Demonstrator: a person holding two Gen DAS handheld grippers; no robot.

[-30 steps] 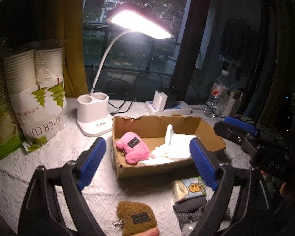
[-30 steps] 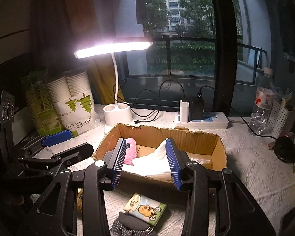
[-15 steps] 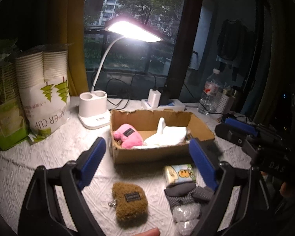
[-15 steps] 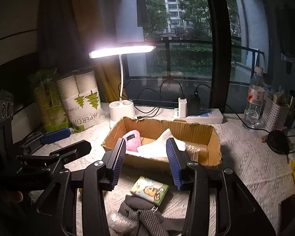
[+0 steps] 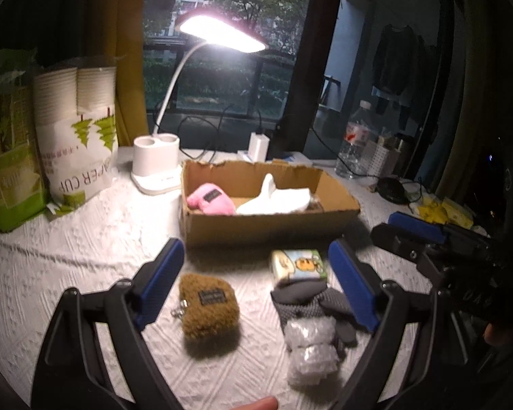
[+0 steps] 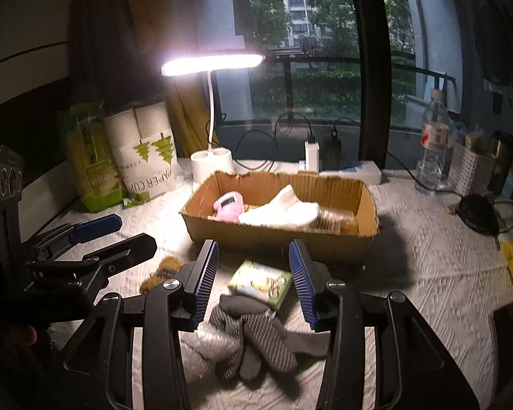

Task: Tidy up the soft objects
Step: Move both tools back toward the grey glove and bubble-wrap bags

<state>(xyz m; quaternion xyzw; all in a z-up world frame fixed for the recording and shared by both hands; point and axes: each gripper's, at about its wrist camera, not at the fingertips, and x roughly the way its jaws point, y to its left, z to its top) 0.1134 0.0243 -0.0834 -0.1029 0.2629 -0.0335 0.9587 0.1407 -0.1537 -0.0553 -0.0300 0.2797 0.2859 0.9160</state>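
Observation:
A cardboard box point(image 5: 266, 230) point(image 6: 273, 241) holds a pink plush pouch point(image 5: 208, 200) point(image 6: 227, 206) and a white cloth point(image 5: 273, 201) point(image 6: 280, 212). In front of it on the table lie a brown fuzzy pouch point(image 5: 208, 307) point(image 6: 164, 270), a cartoon tissue pack point(image 5: 299, 266) point(image 6: 260, 282), a dark patterned glove point(image 5: 307, 304) point(image 6: 256, 335) and bubble wrap point(image 5: 309, 348) point(image 6: 205, 348). My left gripper point(image 5: 256, 283) point(image 6: 119, 235) hovers open above the brown pouch and the pack. My right gripper point(image 6: 253, 280) point(image 5: 400, 234) stands open and empty over the pack and glove.
A lit white desk lamp point(image 5: 157, 167), a bag of paper cups point(image 5: 78, 143) and a green bag point(image 5: 7, 157) stand at the back left. A power strip point(image 6: 345, 171), a water bottle point(image 6: 432, 147) and a white basket point(image 6: 468, 171) line the back right. A finger shows at the bottom edge.
Both grippers have drawn back from the box and sunk slightly. The brown pouch, tissue pack, glove and bubble wrap now lie fully in view between the fingers.

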